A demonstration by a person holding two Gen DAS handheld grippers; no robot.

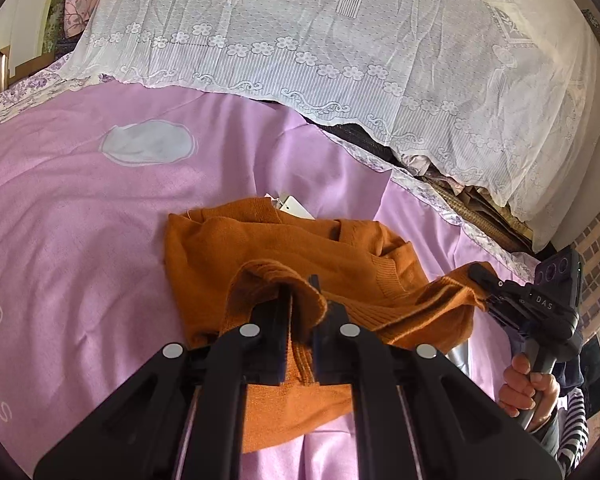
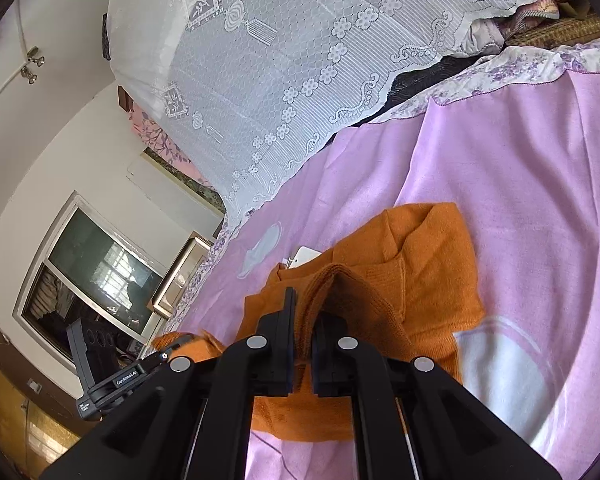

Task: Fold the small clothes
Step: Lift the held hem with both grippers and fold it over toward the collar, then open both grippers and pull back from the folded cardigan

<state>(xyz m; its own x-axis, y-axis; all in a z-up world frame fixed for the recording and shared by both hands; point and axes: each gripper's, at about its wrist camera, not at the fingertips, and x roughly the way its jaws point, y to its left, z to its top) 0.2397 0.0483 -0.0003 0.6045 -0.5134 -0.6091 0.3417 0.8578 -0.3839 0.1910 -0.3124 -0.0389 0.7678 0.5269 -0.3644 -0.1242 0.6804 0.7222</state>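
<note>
A small orange knit sweater (image 1: 284, 248) lies crumpled on a pink bed sheet (image 1: 80, 208). A white tag (image 1: 296, 205) sticks out at its far edge. My left gripper (image 1: 302, 300) is shut on a ribbed edge of the sweater and lifts it into a fold. My right gripper (image 2: 305, 312) is shut on another ribbed edge of the sweater (image 2: 420, 280). In the left wrist view the right gripper (image 1: 482, 280) shows at the right, pinching the sweater. In the right wrist view the left gripper (image 2: 180, 342) shows at the lower left, holding orange cloth.
A heap covered with white lace cloth (image 1: 340, 40) lies along the far side of the bed. A floral sheet border (image 1: 428, 196) runs beside it. A window (image 2: 96, 272) and a white wall are on the left in the right wrist view.
</note>
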